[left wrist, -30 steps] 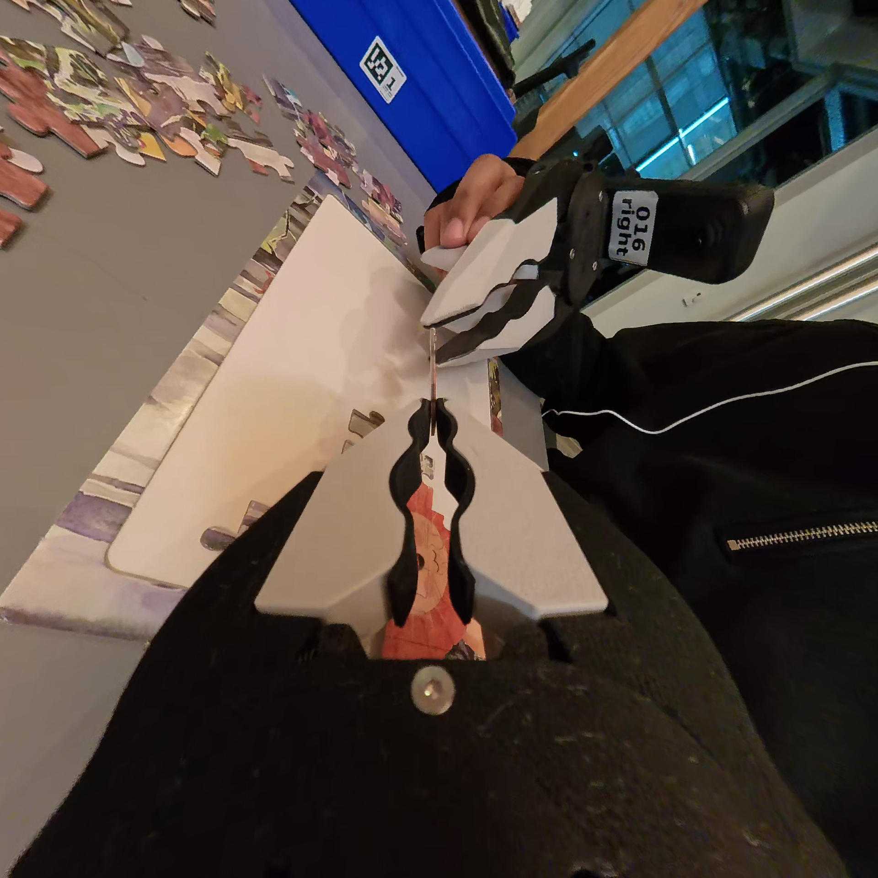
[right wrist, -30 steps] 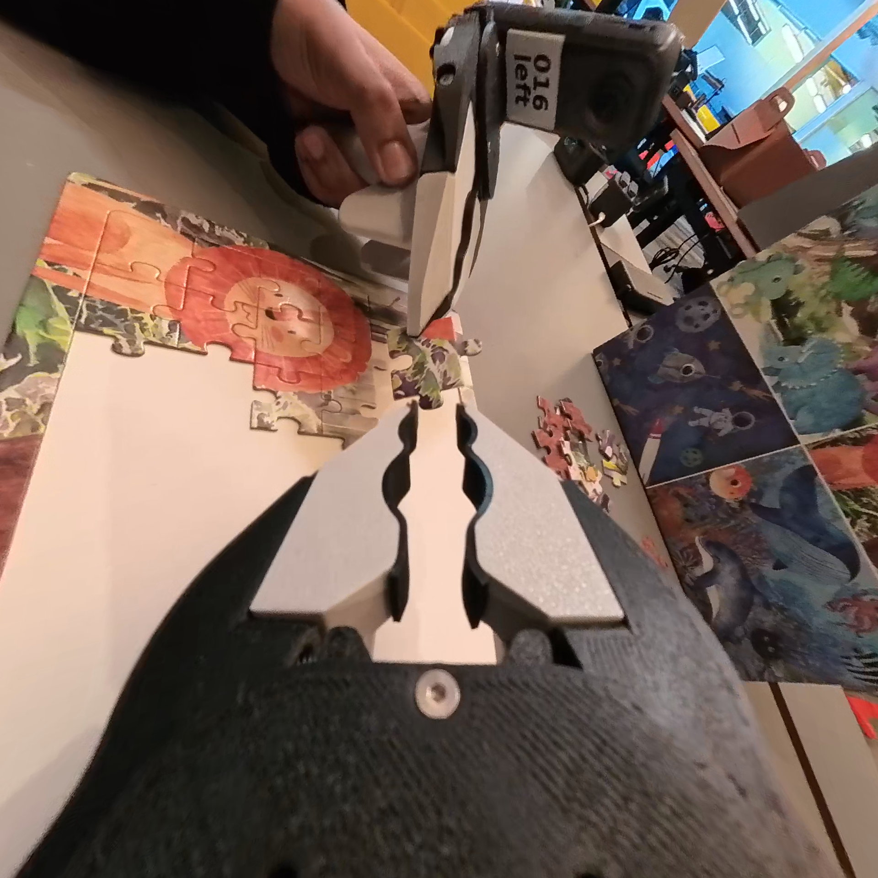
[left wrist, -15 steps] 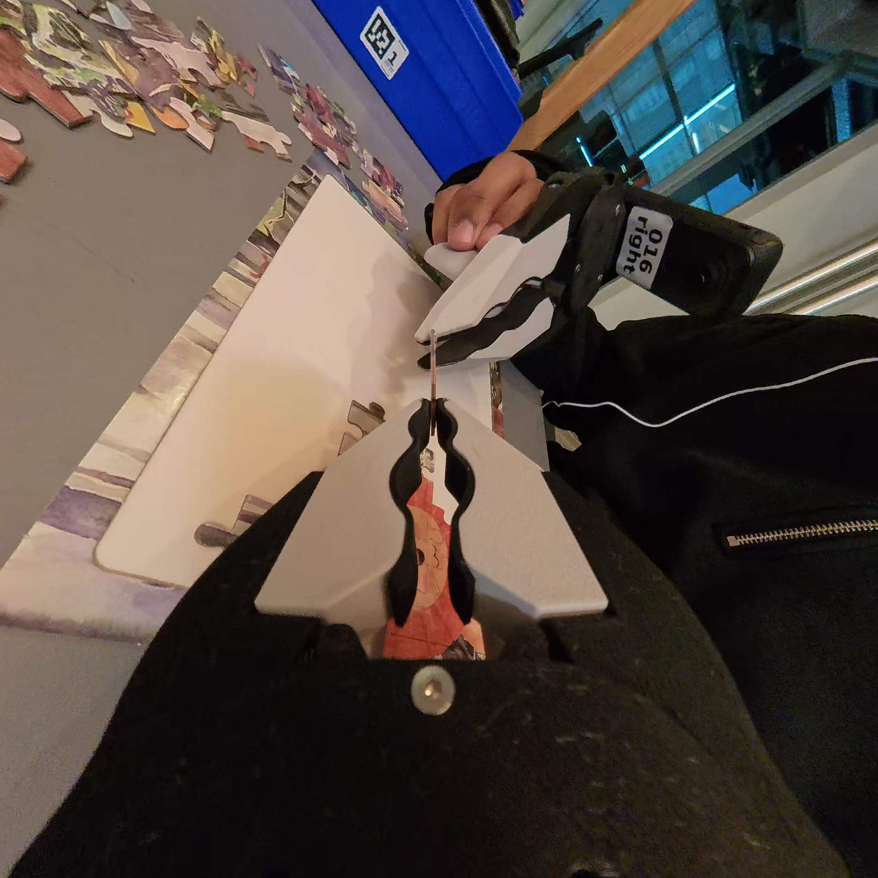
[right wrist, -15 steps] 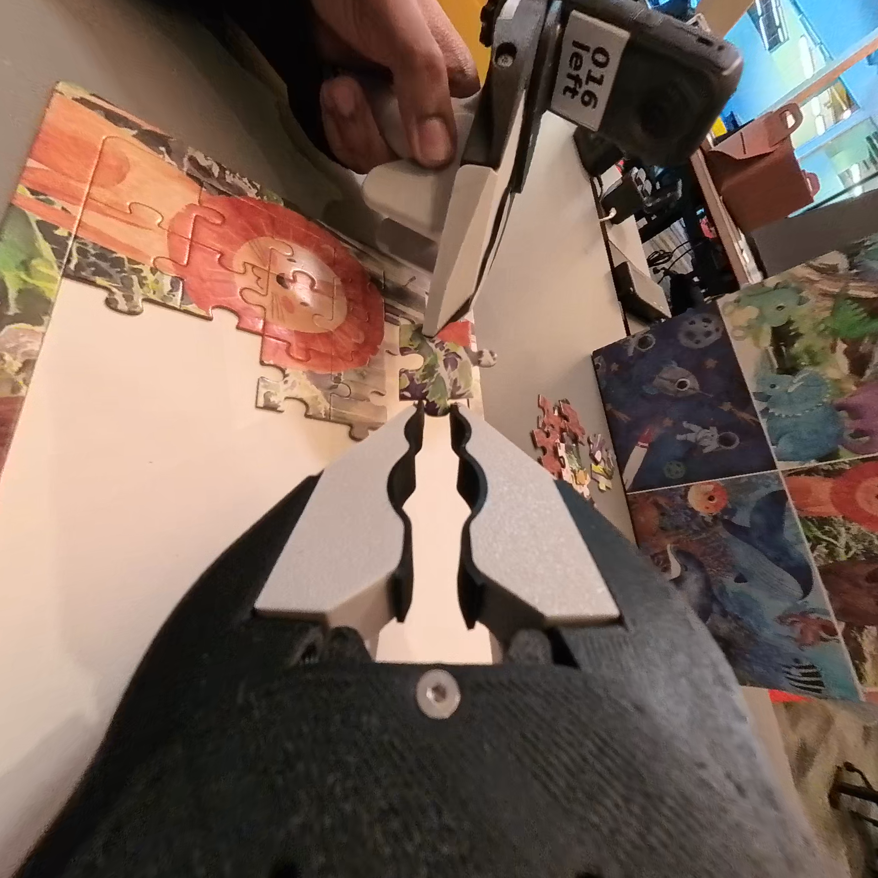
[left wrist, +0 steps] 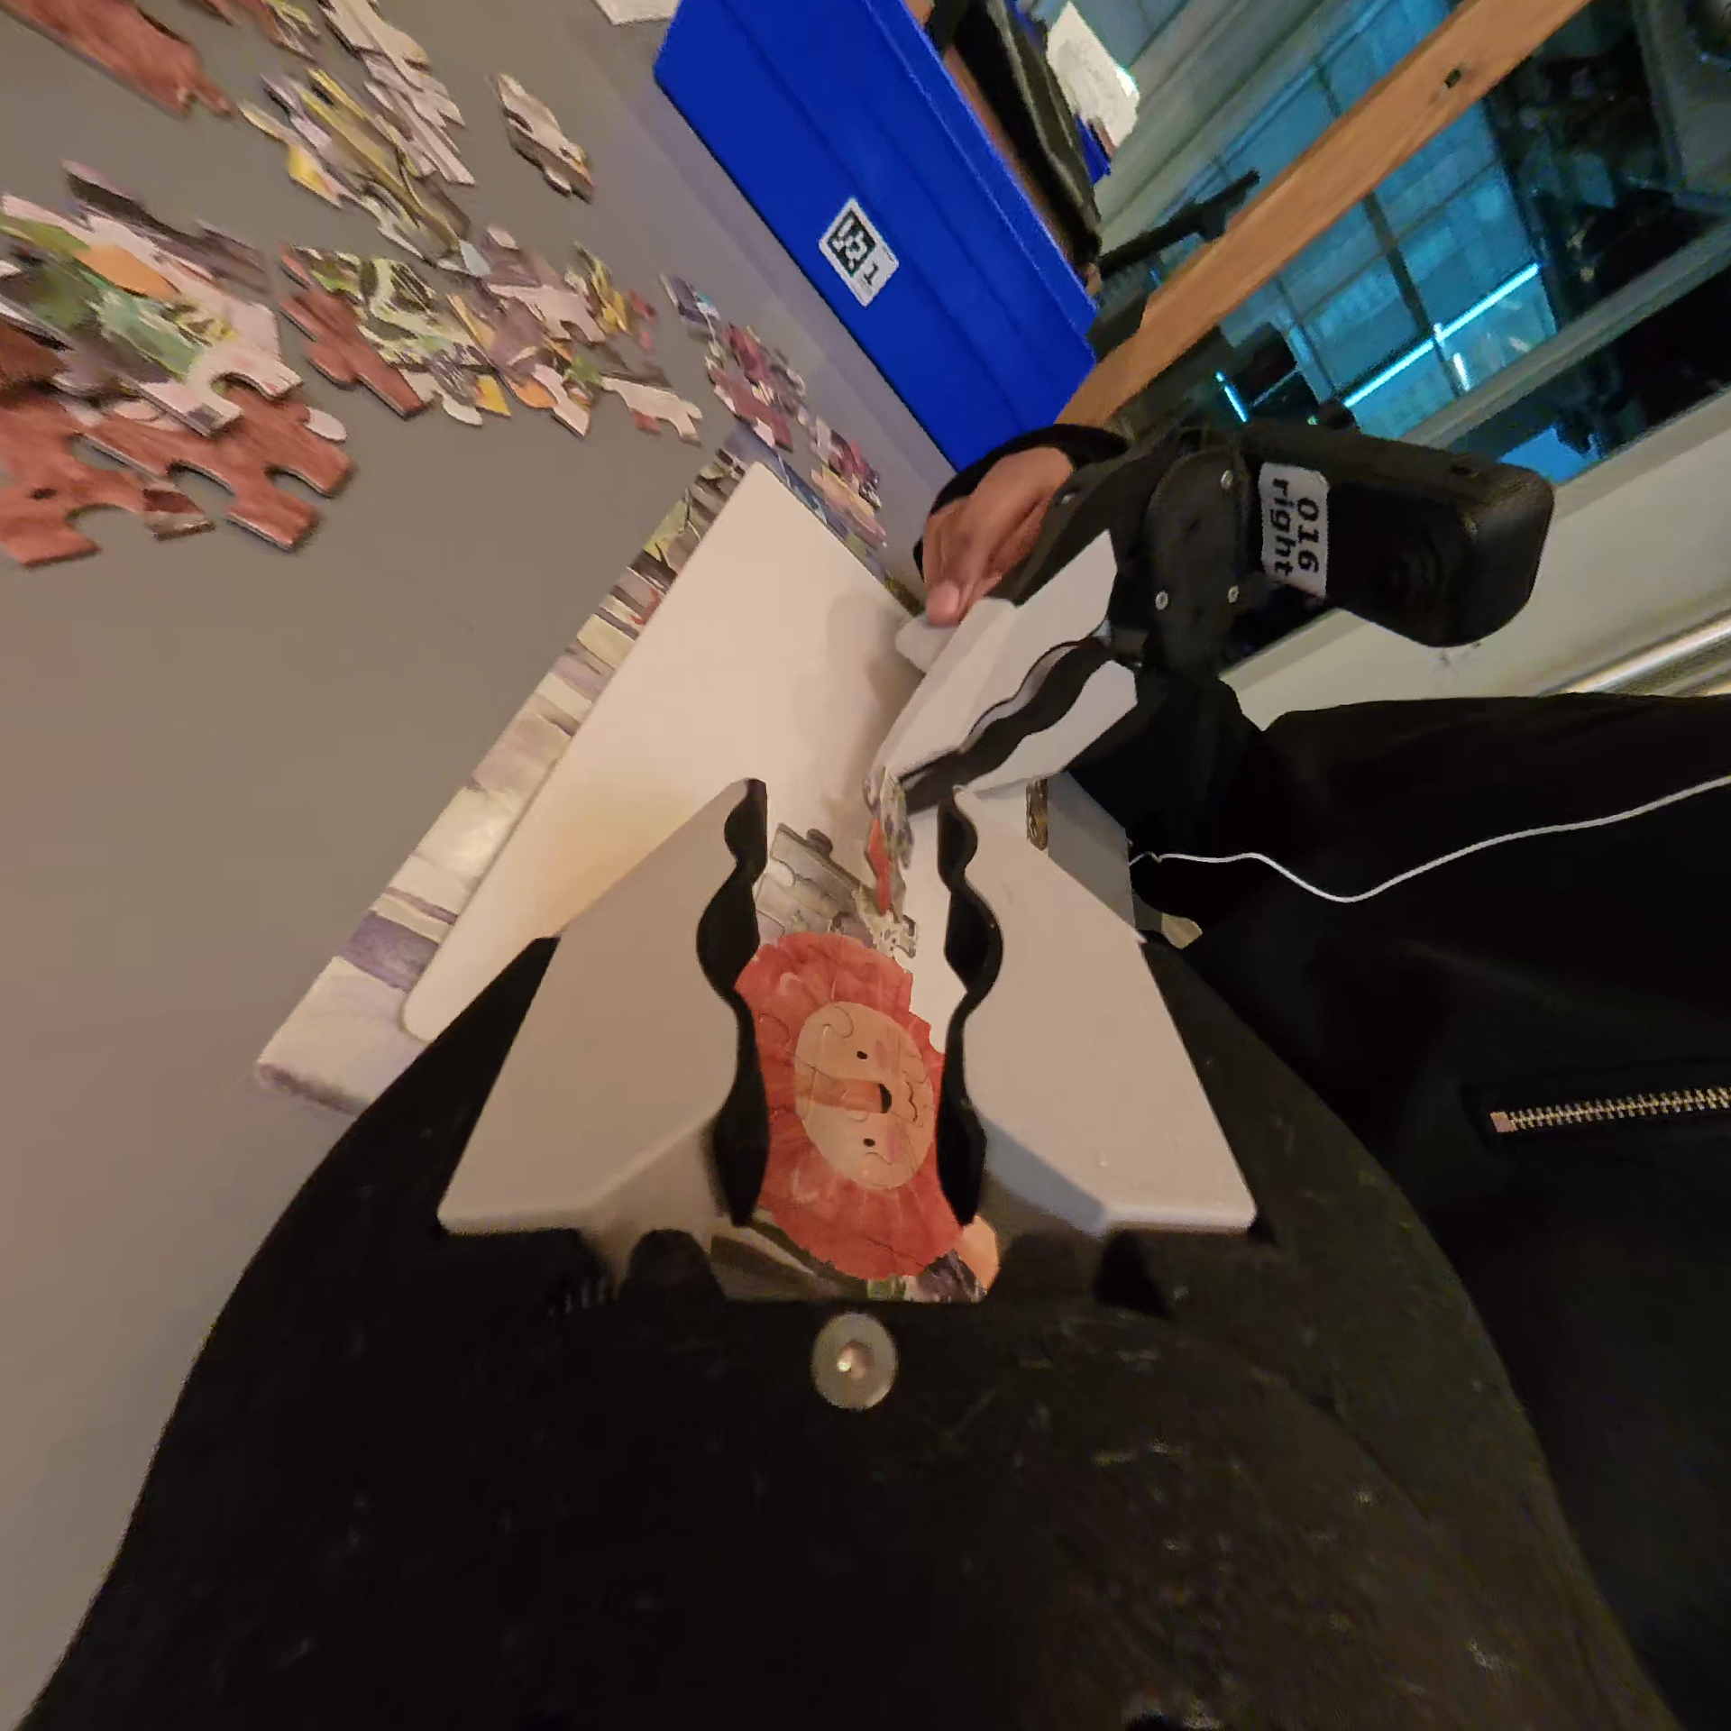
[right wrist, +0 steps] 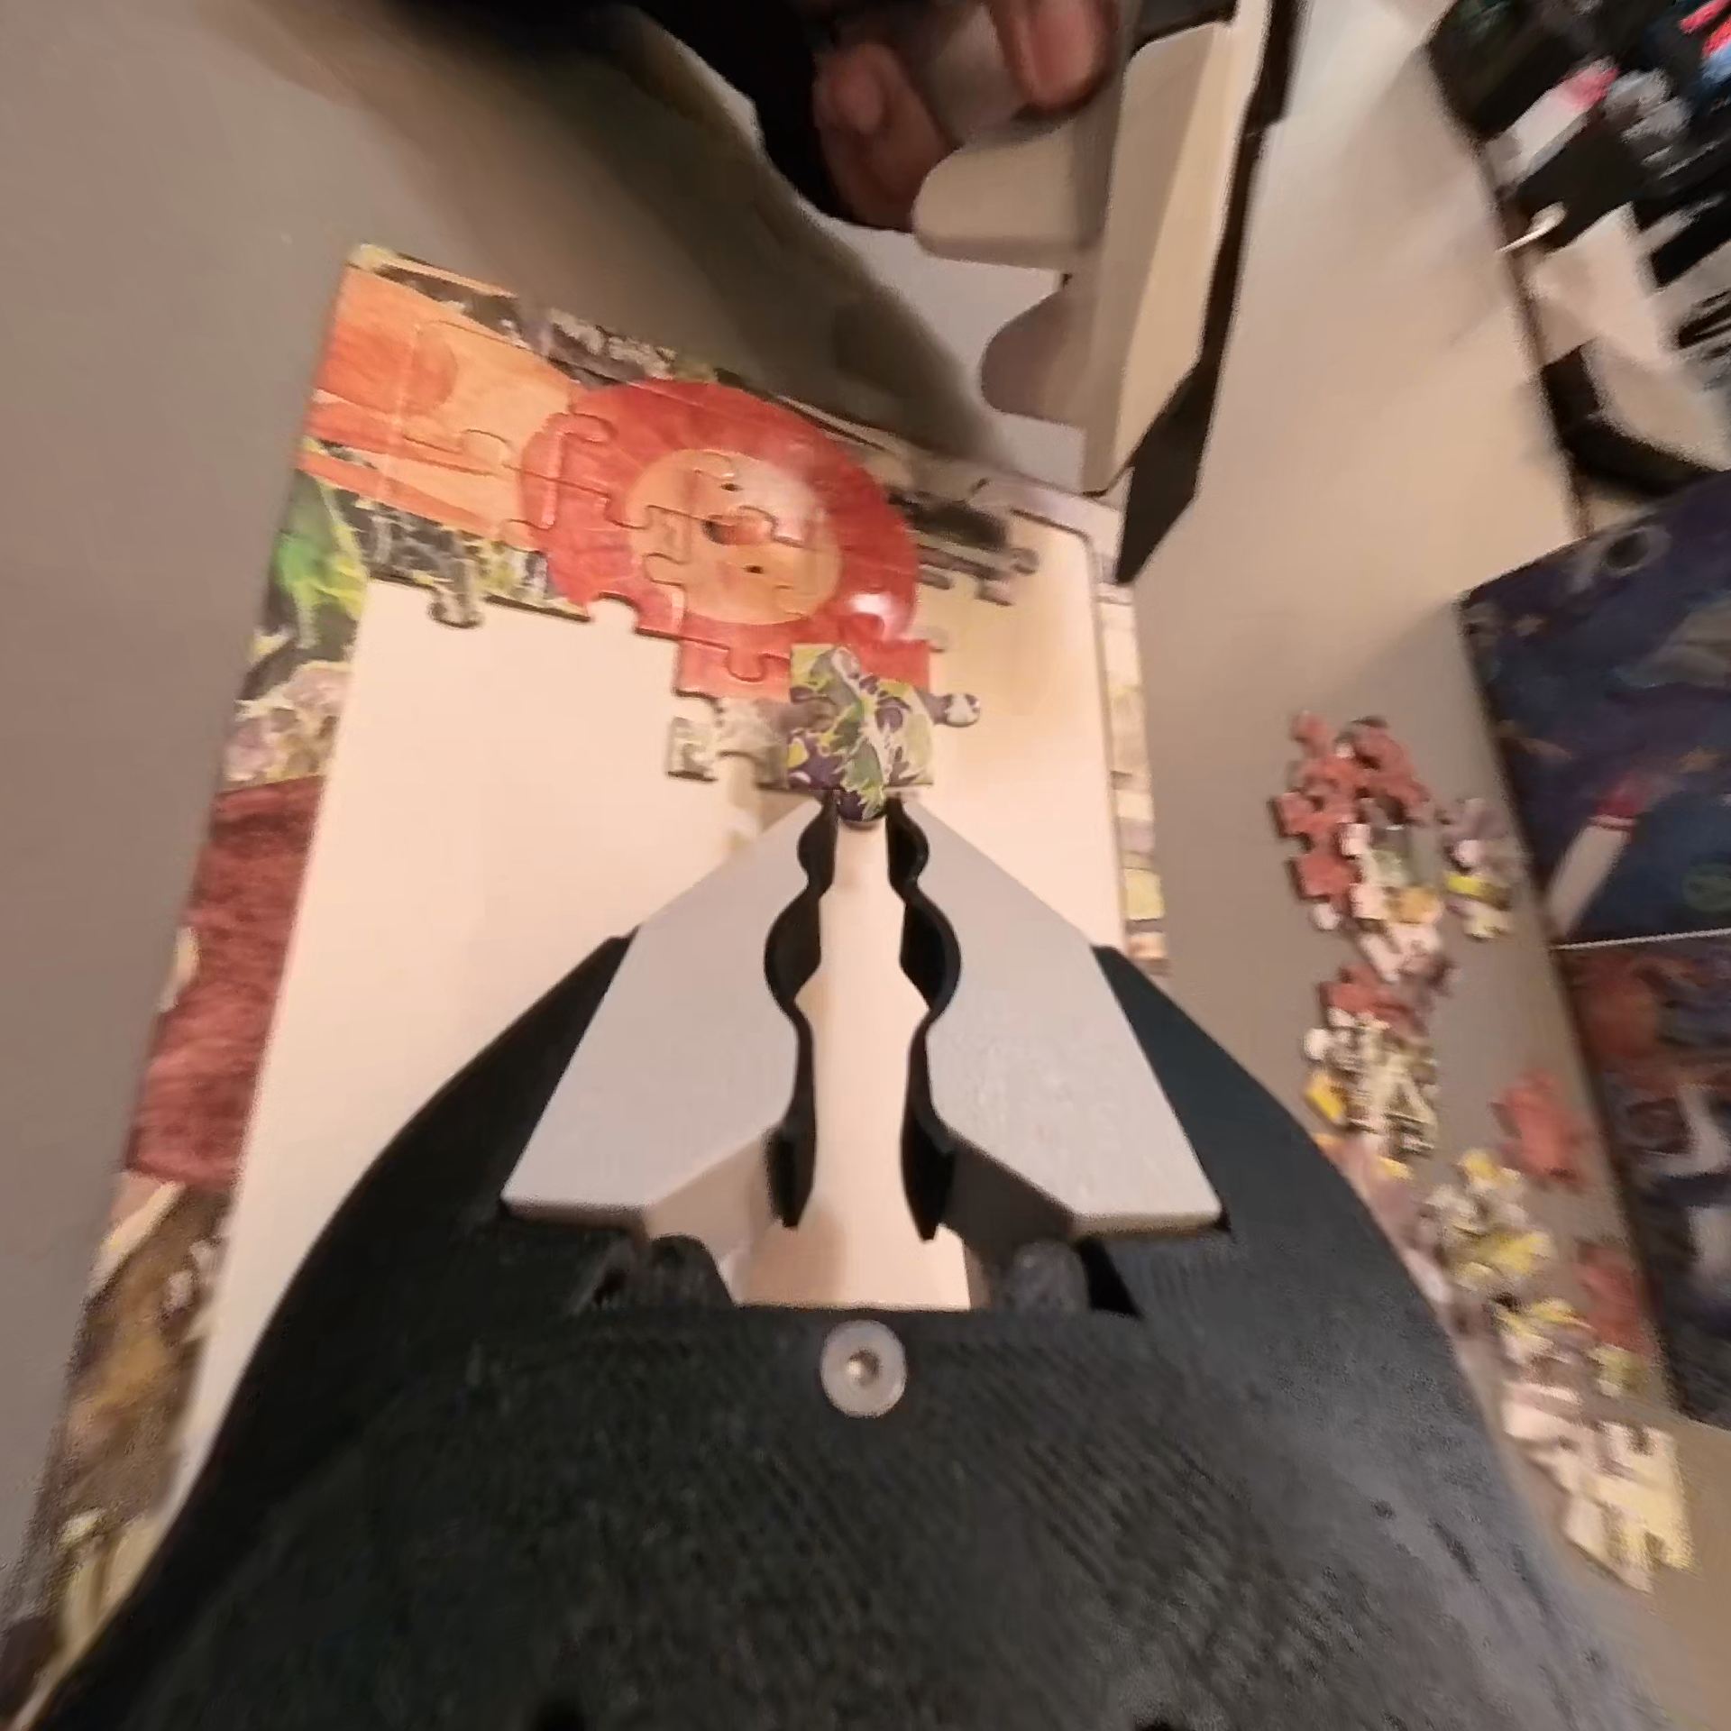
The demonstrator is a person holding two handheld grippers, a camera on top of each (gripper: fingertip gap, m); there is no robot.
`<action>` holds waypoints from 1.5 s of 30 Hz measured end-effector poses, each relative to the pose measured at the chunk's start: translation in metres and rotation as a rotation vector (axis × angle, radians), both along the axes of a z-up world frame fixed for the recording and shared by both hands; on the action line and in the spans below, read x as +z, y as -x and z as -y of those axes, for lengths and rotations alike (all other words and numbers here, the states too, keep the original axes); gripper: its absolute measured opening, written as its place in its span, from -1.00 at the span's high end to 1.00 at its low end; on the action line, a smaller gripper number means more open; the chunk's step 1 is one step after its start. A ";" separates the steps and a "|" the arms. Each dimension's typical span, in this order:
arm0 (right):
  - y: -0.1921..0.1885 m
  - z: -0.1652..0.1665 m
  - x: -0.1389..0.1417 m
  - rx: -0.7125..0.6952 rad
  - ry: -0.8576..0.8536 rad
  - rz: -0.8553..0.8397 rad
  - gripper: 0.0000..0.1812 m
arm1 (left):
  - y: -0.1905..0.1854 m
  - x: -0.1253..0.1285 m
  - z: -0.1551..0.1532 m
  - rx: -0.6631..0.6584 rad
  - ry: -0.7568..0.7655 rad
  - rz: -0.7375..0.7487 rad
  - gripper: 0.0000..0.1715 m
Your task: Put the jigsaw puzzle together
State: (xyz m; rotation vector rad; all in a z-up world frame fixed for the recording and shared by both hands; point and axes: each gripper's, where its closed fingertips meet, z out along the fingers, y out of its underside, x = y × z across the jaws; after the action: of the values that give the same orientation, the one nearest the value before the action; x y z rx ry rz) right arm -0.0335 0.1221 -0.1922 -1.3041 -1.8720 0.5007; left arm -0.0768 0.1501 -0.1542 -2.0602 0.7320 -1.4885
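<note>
Handover of a green-and-purple puzzle piece (right wrist: 857,731) above the white puzzle tray (right wrist: 487,843). The right gripper (right wrist: 857,813) has its jaws nearly closed, pinching the knob at the piece's 6 o'clock edge; the piece sits at the lower right margin of the assembled lion section (right wrist: 721,534), apparently not yet pressed flat. The left gripper (left wrist: 852,806) stands with jaws wide apart and empty, the lion face visible between them. In the left wrist view the piece (left wrist: 890,824) appears edge-on and tilted, just beyond the jaw tips.

Handling, as judged: thin card, light, fairly stiff yet bendable at its knobs; a grip on a single knob allows it to pivot, so a hold across the body seems safer before seating.

Surroundings: loose puzzle pieces (right wrist: 1368,890) lie on the grey bench (left wrist: 281,749) at 3 o'clock of the tray, more loose pieces (left wrist: 393,318) at 11 o'clock in the left wrist view, beside a blue bin (left wrist: 871,215). Printed reference pictures (right wrist: 1611,749) lie at the far right. The left gripper's body, overhead at 1 o'clock, crowds the approach
</note>
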 end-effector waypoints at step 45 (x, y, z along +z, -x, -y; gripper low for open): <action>-0.005 0.054 -0.023 0.057 0.403 0.198 0.91 | -0.010 -0.016 0.012 -0.078 -0.063 -0.090 0.87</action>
State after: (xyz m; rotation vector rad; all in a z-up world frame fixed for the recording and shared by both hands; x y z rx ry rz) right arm -0.0283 0.0679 -0.2150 -1.6129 -2.0441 0.8386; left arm -0.0669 0.1380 -0.1701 -2.0840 0.8924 -1.4030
